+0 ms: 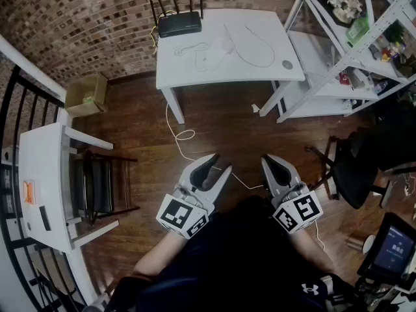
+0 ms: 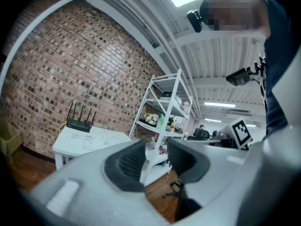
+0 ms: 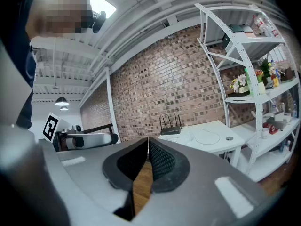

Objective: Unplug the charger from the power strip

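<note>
A white table (image 1: 273, 70) stands far ahead against the brick wall. On it lie a black router (image 1: 180, 23), loose white cables (image 1: 250, 51) and a small white block (image 1: 225, 43); the power strip and the charger are too small to tell apart there. My left gripper (image 1: 221, 163) is held low over the wooden floor, well short of the table, open and empty. My right gripper (image 1: 268, 160) is beside it, shut on nothing. In the left gripper view the left gripper (image 2: 156, 147) shows a clear gap. In the right gripper view the right gripper (image 3: 148, 147) has its pads together.
A white cable (image 1: 179, 135) runs from the table down across the floor. A white shelf unit (image 1: 351, 57) stands to the right, with a black office chair (image 1: 364, 168) nearer. A white side table (image 1: 39, 187), a dark chair (image 1: 97, 184) and a cardboard box (image 1: 86, 95) stand at left.
</note>
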Tool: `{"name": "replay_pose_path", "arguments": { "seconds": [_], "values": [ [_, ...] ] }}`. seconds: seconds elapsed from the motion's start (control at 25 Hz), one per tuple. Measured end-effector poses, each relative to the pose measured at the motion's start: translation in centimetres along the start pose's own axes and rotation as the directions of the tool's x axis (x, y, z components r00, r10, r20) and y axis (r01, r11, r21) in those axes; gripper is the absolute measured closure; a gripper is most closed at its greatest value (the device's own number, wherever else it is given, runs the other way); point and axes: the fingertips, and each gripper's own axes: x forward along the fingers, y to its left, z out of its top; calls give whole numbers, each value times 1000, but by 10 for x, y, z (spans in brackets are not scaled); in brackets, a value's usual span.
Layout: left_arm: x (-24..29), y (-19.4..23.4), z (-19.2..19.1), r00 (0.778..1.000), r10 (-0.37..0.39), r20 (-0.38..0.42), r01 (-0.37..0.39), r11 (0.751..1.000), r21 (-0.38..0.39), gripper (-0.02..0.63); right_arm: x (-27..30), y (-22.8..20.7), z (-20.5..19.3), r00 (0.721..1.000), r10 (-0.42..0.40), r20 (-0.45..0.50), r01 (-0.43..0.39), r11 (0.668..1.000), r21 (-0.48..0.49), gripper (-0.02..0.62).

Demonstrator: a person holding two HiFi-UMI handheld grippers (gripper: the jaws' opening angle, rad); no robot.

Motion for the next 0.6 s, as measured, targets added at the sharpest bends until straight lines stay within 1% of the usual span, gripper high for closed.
{"name": "replay_pose_path", "arguments": {
  "seconds": [0.12, 0.24, 0.4, 0.6],
  "values": [
    [0, 22, 0, 1000, -15, 4, 15, 1000, 7, 462, 19, 5, -3, 1000, -1, -4, 1, 1000, -6, 583],
    [9, 37, 5, 1000, -4, -5, 4, 1000, -7, 462, 34, 1, -2, 1000, 1, -6, -1, 1000, -8, 583],
    [38, 50, 5, 1000, 12, -25, -12, 1000, -9, 462, 58, -26, 1, 1000, 12, -6, -12, 1000, 13, 583],
    [84, 79, 19, 996, 83, -27, -82, 996, 32, 460, 113, -73, 15, 997, 68, 30, -69, 996, 51, 583]
  ]
}}
